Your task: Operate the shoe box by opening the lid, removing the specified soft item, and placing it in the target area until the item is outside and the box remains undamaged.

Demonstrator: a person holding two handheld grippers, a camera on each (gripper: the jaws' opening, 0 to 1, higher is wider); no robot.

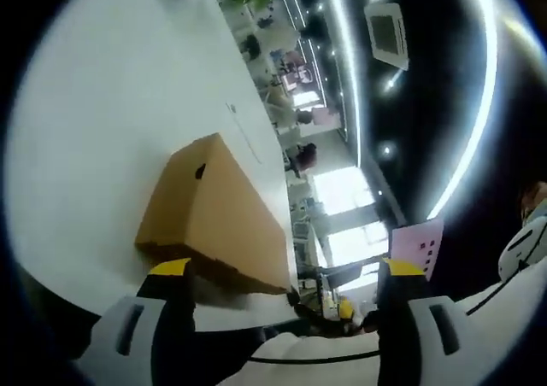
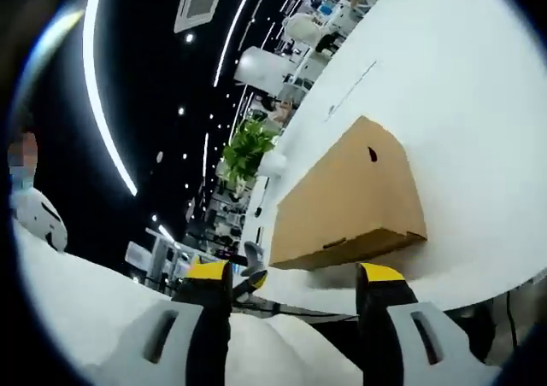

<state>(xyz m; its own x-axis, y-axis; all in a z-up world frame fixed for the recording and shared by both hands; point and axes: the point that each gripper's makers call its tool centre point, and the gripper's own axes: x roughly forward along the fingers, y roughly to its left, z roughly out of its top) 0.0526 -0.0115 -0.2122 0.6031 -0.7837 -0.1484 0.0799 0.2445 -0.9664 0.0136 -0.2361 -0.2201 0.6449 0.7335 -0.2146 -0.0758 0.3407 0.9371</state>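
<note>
Lying shut on the white table (image 1: 102, 147), the shoe box (image 1: 214, 215) is a plain brown cardboard carton with its lid down and a small dark finger hole in the end wall. In the right gripper view the same shoe box (image 2: 350, 202) sits near the table edge (image 2: 479, 78), a lid seam running along its lower long side.

The left gripper (image 1: 286, 271) stands wide, its yellow-tipped jaws apart with nothing between them, short of the box's near corner. The right gripper (image 2: 295, 275) is likewise spread and holds nothing, aimed at the long side of the box without touching it.

Handling judgement: the box looks light and thin-walled, stiff along its folds but easily creased or torn at the lid edge. The lid is best taken at its front lip, near the seam, with one gripper, while the other steadies the base wall low down; pinching mid-panel would likely dent it. The smooth table may let the box slide when the lid is lifted.

The soft item is inside and hidden, so its shape and weight cannot be told; it should probably be taken by a bunched fold, not a loose edge.

The target area cannot be identified from these views.

A potted plant (image 2: 248, 147) stands beyond the table.
</note>
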